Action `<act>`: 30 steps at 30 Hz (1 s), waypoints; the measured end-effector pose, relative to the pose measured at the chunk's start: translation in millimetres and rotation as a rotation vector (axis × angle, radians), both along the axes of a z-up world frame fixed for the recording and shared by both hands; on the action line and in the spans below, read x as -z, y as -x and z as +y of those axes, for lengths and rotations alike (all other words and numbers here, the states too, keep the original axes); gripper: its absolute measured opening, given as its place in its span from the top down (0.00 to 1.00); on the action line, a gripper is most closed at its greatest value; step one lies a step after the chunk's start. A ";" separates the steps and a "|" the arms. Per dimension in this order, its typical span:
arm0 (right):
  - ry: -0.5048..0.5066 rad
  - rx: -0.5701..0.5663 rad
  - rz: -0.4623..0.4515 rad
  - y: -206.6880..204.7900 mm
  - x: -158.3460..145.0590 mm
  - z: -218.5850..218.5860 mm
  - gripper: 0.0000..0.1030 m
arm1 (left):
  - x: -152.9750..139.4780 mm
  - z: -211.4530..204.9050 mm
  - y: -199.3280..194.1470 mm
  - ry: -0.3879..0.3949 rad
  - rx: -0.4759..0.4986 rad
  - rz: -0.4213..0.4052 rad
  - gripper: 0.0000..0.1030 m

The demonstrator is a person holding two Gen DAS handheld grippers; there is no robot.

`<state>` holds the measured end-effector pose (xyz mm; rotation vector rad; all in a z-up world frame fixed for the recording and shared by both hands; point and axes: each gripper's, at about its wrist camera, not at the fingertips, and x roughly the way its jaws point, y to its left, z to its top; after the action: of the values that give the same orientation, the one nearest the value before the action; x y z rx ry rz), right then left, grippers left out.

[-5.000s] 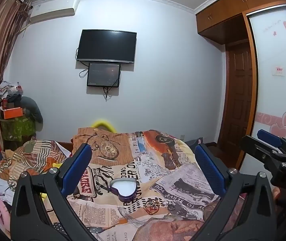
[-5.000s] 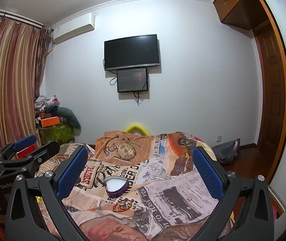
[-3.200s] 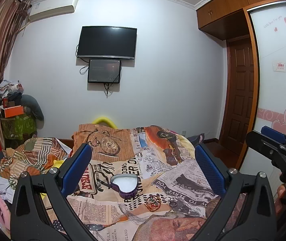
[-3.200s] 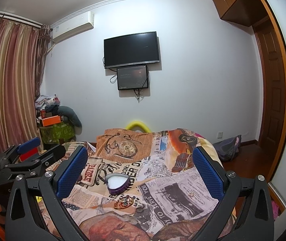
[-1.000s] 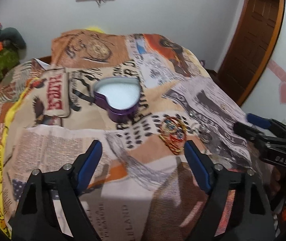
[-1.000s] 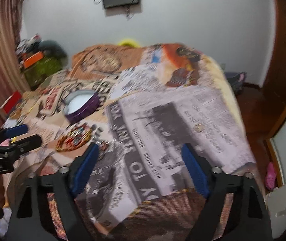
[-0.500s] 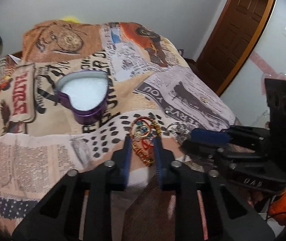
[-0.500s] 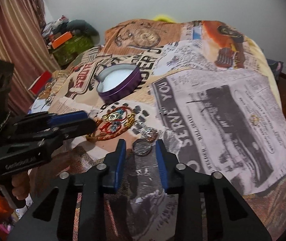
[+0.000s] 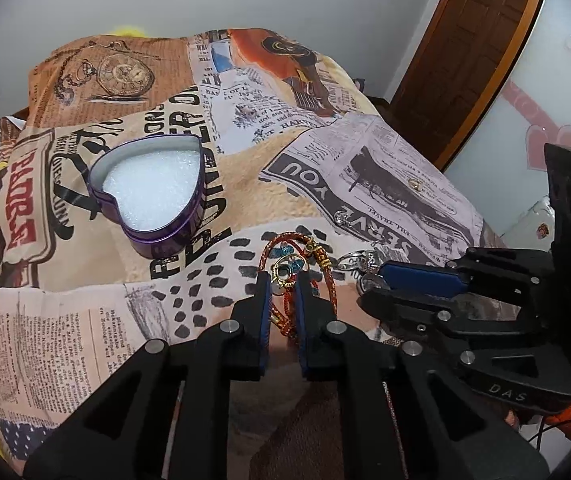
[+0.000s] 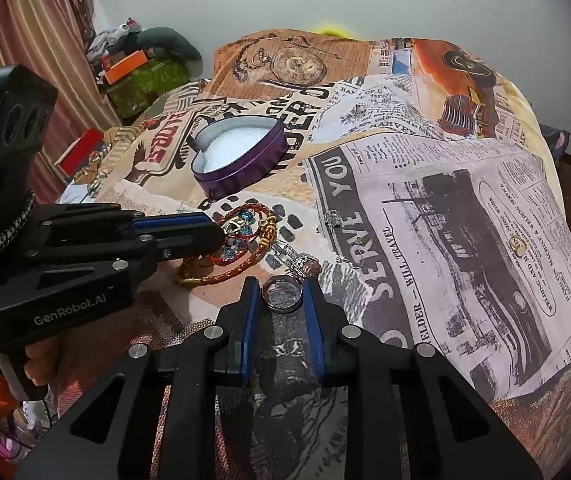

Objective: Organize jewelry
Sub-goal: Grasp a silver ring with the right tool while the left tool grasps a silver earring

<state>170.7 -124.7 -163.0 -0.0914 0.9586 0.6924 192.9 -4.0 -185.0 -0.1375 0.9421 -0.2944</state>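
Both grippers, formerly raised and spread toward the far wall, now point steeply down at the bedspread (image 9: pixel 325 200), and both pairs of jaws have just been closing.

Item 1. Left gripper (image 9: pixel 283 280): jaws drawn nearly together on the red and gold bangle (image 9: pixel 297 256), pinching its near side and the blue-stoned charm at its middle. Bangle lies flat on the dotted print, partly under the fingertips.

Item 2. Right gripper (image 10: pixel 281 286): jaws narrowed around a silver ring (image 10: pixel 282 292); the pads touch or nearly touch its two sides. Ring lies on the cloth, just in front of a small cluster of silver charms (image 10: pixel 301 262).

Item 3. Heart-shaped purple tin (image 9: pixel 153 196): open, white foam lining, nothing in it. Stands beyond the bangle, apart from both grippers.

Item 4. Loose pieces on the newsprint panel: a small silver earring (image 10: pixel 331 218) and a small gold ring (image 10: pixel 519 244), untouched.

Risks, as judged:
- Bangle held at one edge only; on lifting it may swing, tilt or slide out.
- Ring is round and smooth; a light pinch could let it pop sideways into the folds.
- Soft cloth may be nipped with either piece and drag the charms along.
- Grippers are close together; lifting both at once risks a knock.
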 end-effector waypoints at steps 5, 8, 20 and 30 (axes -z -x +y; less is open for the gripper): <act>-0.011 0.001 0.004 -0.2 0.9 -0.7 0.80 | 3.6 -1.7 -7.4 0.011 0.023 0.020 0.81; -0.018 0.003 0.008 -1.1 1.6 -1.2 0.81 | 4.4 -2.9 -10.6 0.011 0.026 0.027 0.81; -0.013 0.017 -0.002 0.8 -0.9 -2.4 0.81 | 4.3 -11.8 -4.2 -0.044 0.044 0.005 0.93; -0.033 0.051 -0.016 7.5 -15.1 -9.2 0.81 | -7.4 -2.9 8.7 -0.025 -0.001 -0.018 1.00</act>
<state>163.2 -134.0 -148.0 -0.0432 0.9304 0.6594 184.1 -7.0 -177.6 -0.1124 0.9280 -0.2830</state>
